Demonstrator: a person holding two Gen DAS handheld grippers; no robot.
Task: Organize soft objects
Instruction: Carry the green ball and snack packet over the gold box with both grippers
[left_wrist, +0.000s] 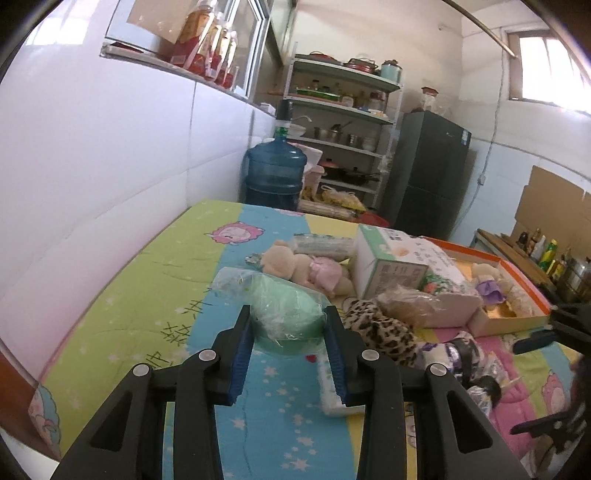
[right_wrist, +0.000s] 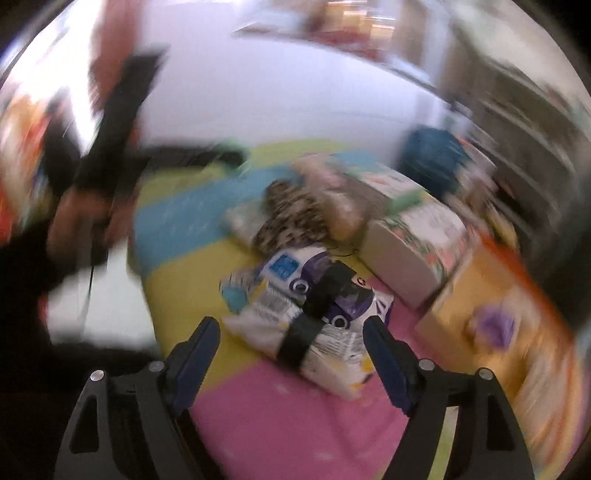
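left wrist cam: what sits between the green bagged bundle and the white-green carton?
In the left wrist view, the beige plush in a pink dress lies between the green bundle, clamped by the left gripper, and the carton.

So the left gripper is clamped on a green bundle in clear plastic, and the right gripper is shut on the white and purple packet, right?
Not quite. The right gripper is open, its fingers apart short of the white and purple packet, as the right wrist view shows. The left gripper does clamp the green bundle.

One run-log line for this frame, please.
left gripper: jaws shut on green bagged bundle | right gripper: jaws open, empty, above white-purple pack | right view blurred
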